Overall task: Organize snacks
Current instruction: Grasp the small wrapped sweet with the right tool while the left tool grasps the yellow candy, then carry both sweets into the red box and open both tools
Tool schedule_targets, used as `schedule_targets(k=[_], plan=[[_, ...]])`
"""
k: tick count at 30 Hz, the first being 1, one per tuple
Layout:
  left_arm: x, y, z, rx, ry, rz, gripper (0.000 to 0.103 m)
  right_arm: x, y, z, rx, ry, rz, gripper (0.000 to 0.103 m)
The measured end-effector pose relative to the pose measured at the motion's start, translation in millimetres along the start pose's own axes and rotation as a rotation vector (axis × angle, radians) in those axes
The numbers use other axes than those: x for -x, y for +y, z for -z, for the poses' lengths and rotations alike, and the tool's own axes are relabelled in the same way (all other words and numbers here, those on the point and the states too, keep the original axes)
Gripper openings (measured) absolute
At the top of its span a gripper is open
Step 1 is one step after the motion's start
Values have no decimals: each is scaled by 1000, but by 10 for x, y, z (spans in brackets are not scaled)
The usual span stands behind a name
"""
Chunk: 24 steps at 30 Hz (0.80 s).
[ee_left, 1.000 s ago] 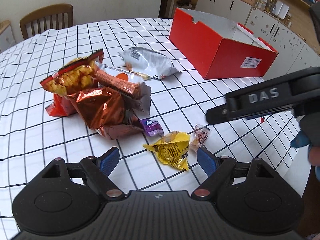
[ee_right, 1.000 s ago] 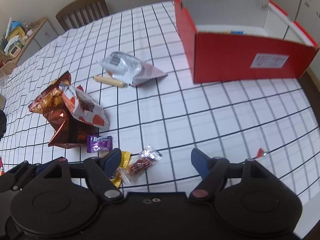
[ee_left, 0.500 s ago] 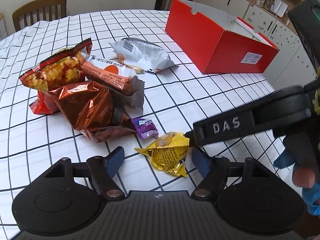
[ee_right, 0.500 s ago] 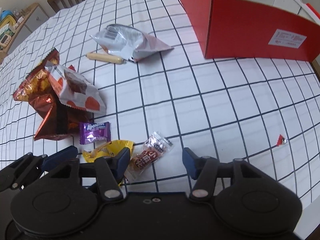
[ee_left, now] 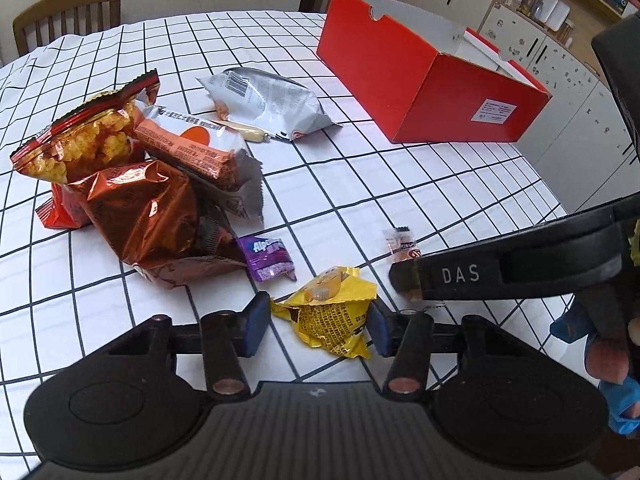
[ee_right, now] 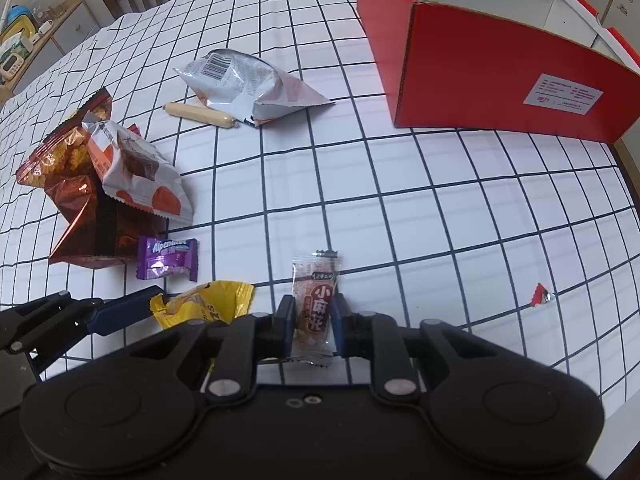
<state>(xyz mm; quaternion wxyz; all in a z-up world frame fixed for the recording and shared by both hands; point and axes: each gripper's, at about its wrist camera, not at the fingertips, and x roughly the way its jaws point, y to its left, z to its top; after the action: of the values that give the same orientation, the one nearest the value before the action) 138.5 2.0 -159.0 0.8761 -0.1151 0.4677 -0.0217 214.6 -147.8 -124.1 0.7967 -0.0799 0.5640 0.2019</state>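
Sorting is barely beginning. In the left wrist view, the left gripper (ee_left: 316,322) is straddling the yellow packet (ee_left: 330,322), jaws apart, while most snacks are lying outside the red box (ee_left: 424,76). In the right wrist view alone, the right gripper (ee_right: 313,326) is clamping the small clear sachet (ee_right: 316,304) on the tablecloth (ee_right: 440,220).

red box (ee_right: 500,76) interior hidden, chair (ee_left: 68,10) cropped

Blk grippers (ee_left: 316,322) w/ blue pads (ee_left: 256,322), copper screws, white "DAS" mark
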Motion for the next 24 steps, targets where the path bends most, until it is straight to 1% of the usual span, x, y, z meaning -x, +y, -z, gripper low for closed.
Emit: schedule_targets(k=[6, 11, 14, 18, 24], plan=[[-1, -47, -14, 7, 7, 6, 45, 43, -61, 68, 19, -17, 9, 16], [22, -13, -31, 70, 31, 17, 44, 138, -195, 122, 4, -31, -6, 15], [68, -34, -34, 79, 34, 6, 44, 246, -259, 154, 5, -51, -16, 15], [170, -77, -80, 94, 30, 12, 44, 422, -337, 194, 8, -79, -33, 15], [366, -222, -199, 88, 2, 19, 44, 723, -446, 200, 10, -132, -62, 15]])
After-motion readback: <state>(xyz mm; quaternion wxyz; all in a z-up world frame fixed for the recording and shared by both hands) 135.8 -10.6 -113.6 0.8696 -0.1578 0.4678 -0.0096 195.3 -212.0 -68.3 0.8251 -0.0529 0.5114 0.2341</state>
